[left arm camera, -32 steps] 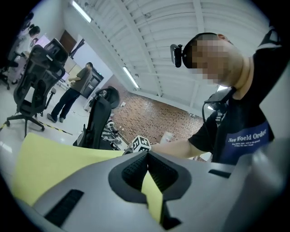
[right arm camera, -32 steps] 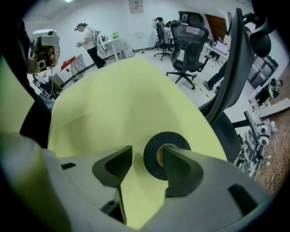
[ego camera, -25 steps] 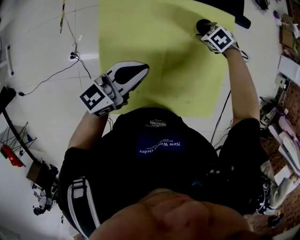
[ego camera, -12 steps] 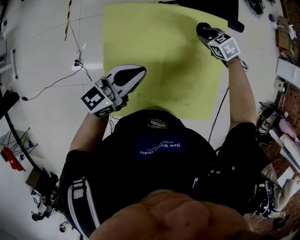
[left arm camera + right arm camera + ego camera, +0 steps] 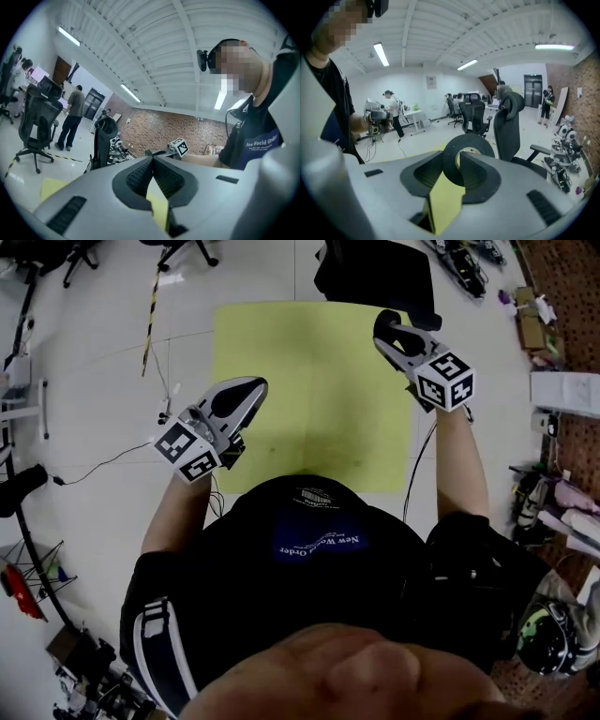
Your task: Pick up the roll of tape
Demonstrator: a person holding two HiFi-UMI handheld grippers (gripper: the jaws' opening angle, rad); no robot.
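Two hand-held grippers hover above a yellow mat point(image 5: 314, 390): at upper right, the right gripper point(image 5: 387, 330) clamps the black roll of tape point(image 5: 468, 139) clear of the mat; left of centre, the left gripper point(image 5: 246, 386) is closed on nothing. The pick-up looks complete, and what follows calls only for a steady grip. The black shirt point(image 5: 317, 538) reads "New World Order".

Both arms reach forward, left tool point(image 5: 251, 386) with jaws together, right tool point(image 5: 389, 330) clamped on the roll of tape point(image 5: 471, 140).

Black short-sleeved shirt point(image 5: 234, 615) with blue patch point(image 5: 317, 538), grey left claw point(image 5: 251, 385) and right claw point(image 5: 389, 329).
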